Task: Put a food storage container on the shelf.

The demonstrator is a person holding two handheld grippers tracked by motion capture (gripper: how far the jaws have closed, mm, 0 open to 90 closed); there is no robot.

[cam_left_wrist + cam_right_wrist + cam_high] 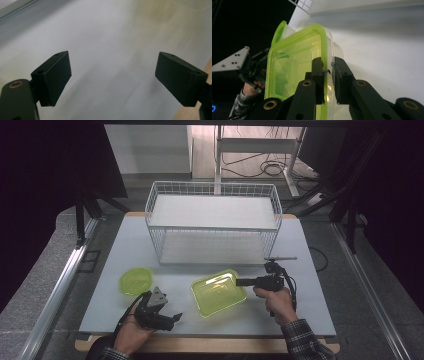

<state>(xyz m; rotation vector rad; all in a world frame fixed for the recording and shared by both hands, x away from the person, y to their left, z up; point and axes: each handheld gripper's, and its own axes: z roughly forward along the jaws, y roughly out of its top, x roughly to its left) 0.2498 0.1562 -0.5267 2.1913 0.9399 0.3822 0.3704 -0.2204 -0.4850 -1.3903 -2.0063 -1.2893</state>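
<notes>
A translucent lime-green rectangular plastic container sits on the pale grey surface near the middle of its front half, tilted, with its far right corner raised. The right tool reaches in from the container's 3 o'clock side and grips that corner: in the right gripper view the two black jaws are closed on the container's clear wall and green rim, one jaw inside and one outside, so this tool is clenched on the container. The right hand holds the tool's grip just beyond the container's 4 o'clock edge. The left tool rests at about 8 o'clock from the container, near the front edge of the surface and apart from it, held by the left hand; in the left gripper view its jaws stand wide apart over bare surface with nothing between them, so it is released. A round lime-green plastic lid lies flat at the container's 9 o'clock, just beyond the left tool and not touching either. A white wire two-tier basket rack stands at 12 o'clock from the container, toward the back of the surface. No brand, label or readable writing can be made out on the container, the lid or the tools.
</notes>
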